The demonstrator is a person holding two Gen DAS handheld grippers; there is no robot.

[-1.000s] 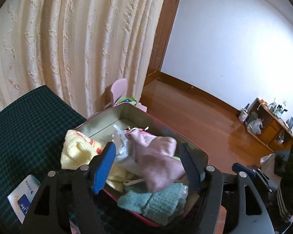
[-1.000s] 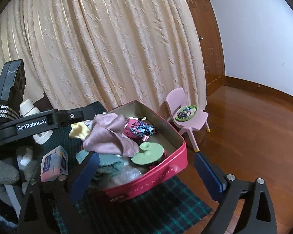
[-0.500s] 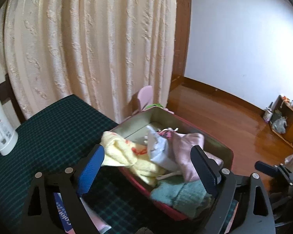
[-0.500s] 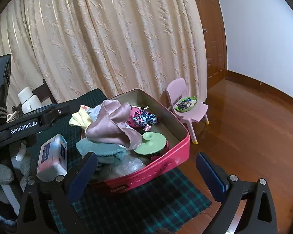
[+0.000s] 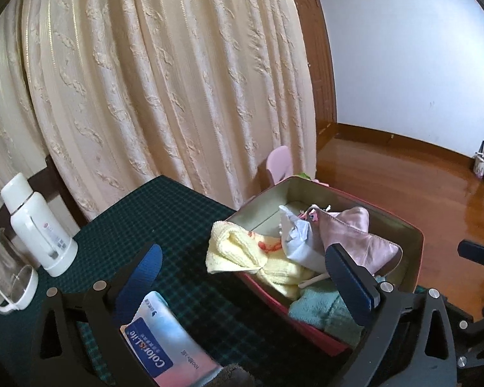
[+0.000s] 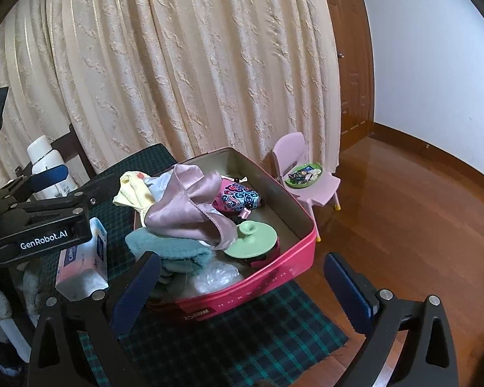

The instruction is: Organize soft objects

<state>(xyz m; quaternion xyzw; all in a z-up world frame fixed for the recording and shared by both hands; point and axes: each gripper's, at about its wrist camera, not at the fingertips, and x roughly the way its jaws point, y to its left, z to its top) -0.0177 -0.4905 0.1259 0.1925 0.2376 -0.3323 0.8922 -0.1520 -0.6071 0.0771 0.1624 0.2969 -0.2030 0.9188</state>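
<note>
A red tin box (image 6: 274, 267) stands on the dark green checked tablecloth, with its inner wall in the left wrist view (image 5: 413, 258). It holds a yellow towel (image 5: 242, 251), a pink satin cloth (image 6: 184, 206), a teal towel (image 6: 167, 248), a patterned pouch (image 6: 240, 195) and a green lid-like piece (image 6: 251, 238). My left gripper (image 5: 245, 277) is open and empty, above the table just left of the box. My right gripper (image 6: 242, 283) is open and empty, in front of the box's near wall.
A tissue pack (image 5: 164, 348) lies under the left gripper. A white thermos (image 5: 35, 225) and a glass jug (image 5: 3, 274) stand at the table's left. A small pink chair (image 6: 303, 174) with a green plate stands on the wooden floor by the curtain.
The left gripper has drawn back and to the left from over the box, empty, bringing the thermos and tissue pack into view. The right gripper has pulled back slightly.
</note>
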